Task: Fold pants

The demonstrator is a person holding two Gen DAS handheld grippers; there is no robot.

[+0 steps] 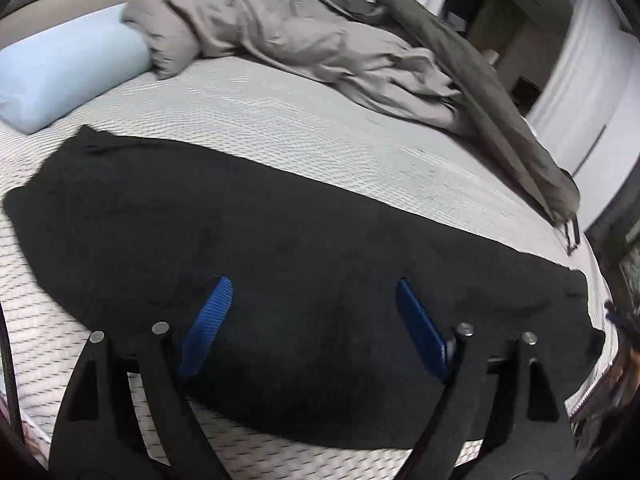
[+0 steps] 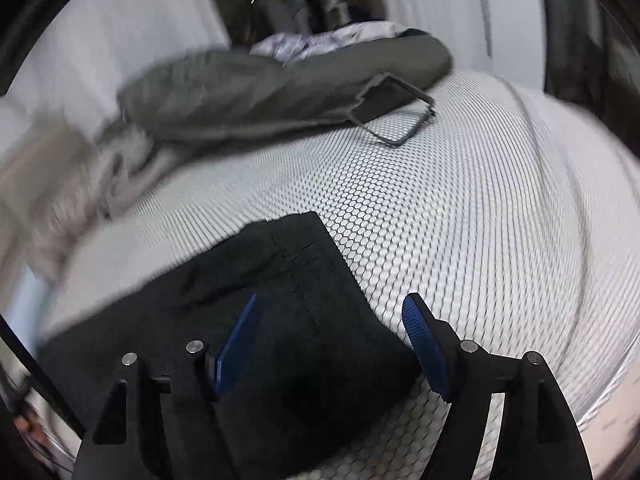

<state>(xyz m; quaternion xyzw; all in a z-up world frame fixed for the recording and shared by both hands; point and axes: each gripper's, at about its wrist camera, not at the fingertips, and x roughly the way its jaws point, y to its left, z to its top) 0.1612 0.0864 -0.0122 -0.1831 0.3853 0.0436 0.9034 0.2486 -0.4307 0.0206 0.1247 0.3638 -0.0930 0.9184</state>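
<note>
Pants [image 1: 280,264] are black and laid out flat across the near part of the bed [image 1: 280,120], running side to side, which makes sense since a flat spread is what you want before folding anything over. From the left wrist view they look like one long dark band, so I'd guess the legs are already stacked on each other, but the fabric's too dark to be sure.

Left tongs [image 1: 314,292] hang over the middle of that band, blue pads spread wide with nothing pinched between them. Right tongs [image 2: 330,306] are also spread wide and empty, sitting above the squared-off end of the pants [image 2: 280,300] where you can see some stitching, one pad over the cloth and the other over bare mattress. Looks like the end was just set down there.

Grey duvet [image 1: 304,48] and a light blue pillow [image 1: 68,76] are shoved to the far side, well apart from the pants, presumably to keep the work area free. Right view is pretty blurry.
</note>
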